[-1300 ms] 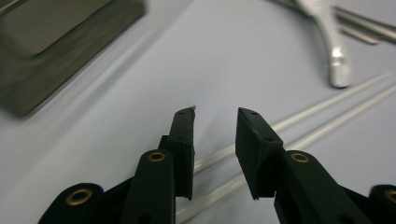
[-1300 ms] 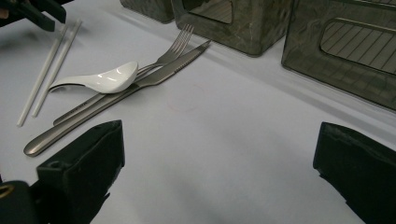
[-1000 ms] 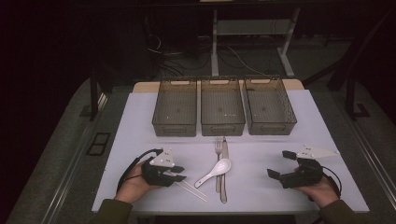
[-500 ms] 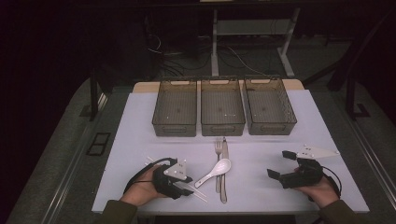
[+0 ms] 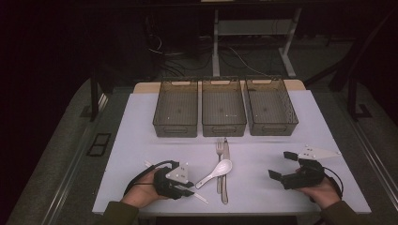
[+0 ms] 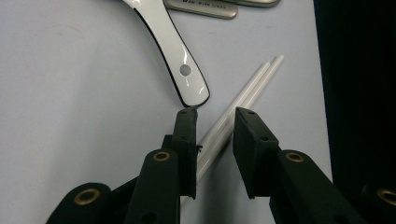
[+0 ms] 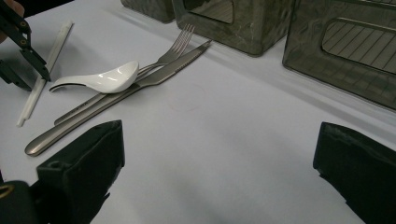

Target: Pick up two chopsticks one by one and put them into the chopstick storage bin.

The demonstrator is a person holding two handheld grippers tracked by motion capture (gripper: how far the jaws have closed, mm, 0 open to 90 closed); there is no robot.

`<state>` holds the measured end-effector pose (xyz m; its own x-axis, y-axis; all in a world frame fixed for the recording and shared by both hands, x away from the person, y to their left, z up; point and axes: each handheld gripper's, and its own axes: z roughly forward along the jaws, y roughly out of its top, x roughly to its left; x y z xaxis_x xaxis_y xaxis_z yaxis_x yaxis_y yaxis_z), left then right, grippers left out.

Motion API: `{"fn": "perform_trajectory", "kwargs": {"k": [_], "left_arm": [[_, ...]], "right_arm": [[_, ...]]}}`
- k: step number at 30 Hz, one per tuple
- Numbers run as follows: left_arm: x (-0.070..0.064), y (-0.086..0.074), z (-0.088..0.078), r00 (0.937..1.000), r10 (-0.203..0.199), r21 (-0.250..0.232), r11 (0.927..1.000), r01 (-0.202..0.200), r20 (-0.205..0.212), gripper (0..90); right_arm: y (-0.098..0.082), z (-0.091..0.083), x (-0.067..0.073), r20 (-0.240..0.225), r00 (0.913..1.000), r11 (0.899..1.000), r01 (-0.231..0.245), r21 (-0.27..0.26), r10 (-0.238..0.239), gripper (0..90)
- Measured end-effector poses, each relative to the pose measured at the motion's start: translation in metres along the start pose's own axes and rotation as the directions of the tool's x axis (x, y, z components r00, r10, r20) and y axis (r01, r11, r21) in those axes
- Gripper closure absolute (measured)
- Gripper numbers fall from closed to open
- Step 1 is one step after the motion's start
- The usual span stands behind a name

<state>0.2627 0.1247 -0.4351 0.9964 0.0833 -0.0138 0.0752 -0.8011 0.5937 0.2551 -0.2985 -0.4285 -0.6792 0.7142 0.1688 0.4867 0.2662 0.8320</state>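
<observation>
A pair of white chopsticks (image 6: 254,88) lies at the table's near left, also seen as chopsticks (image 5: 200,198) in the high view. My left gripper (image 6: 215,116) is open and low over them, one jaw on each side, with small gaps showing. Just beyond its tips lies the handle of a white ceramic spoon (image 6: 173,46). The spoon (image 5: 217,171) rests across a fork (image 5: 219,151) and a knife (image 5: 225,180). My right gripper (image 5: 280,165) sits wide open at the near right with nothing between its jaws (image 7: 217,154).
Three dark see-through bins stand in a row behind the cutlery: left bin (image 5: 175,109), middle bin (image 5: 223,108), right bin (image 5: 271,108). The table's near edge (image 5: 234,211) runs close under both hands. A grey three-cornered plate (image 5: 319,152) tops the right gripper.
My left gripper has moved right and toward the near edge, coming down over the chopsticks. The right gripper and the cutlery have stayed where they were.
</observation>
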Motion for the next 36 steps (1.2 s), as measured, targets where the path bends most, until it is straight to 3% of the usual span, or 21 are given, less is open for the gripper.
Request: {"fn": "perform_trajectory", "kwargs": {"k": [6,21,31,33,36], "left_arm": [[-0.001,0.001,0.0,0.9997,-0.019,-0.006,0.9998,0.019,0.015,72.4],[-0.008,0.008,0.006,0.9994,-0.016,-0.018,0.9997,0.017,0.029,75.3],[-0.018,0.019,0.014,0.9984,0.027,-0.007,0.9996,-0.026,0.051,77.1],[-0.021,0.021,0.017,0.9988,0.016,-0.024,0.9996,-0.015,0.045,77.3],[-0.022,0.024,0.02,0.9982,0.04,-0.029,0.9988,-0.039,0.045,77.7]], "right_arm": [[0.0,0.0,0.0,0.0,1.0,1.0,-0.001,0.002,0.001,2.0],[0.0,0.0,0.0,0.0,1.0,1.0,-0.002,0.002,0.002,2.0],[0.0,0.0,0.0,-0.001,1.0,1.0,-0.003,0.003,0.003,2.0],[0.0,0.0,0.0,0.0,1.0,1.0,-0.003,0.001,0.003,2.0],[0.0,0.0,0.0,0.0,1.0,1.0,-0.002,0.004,0.002,2.0]]}}
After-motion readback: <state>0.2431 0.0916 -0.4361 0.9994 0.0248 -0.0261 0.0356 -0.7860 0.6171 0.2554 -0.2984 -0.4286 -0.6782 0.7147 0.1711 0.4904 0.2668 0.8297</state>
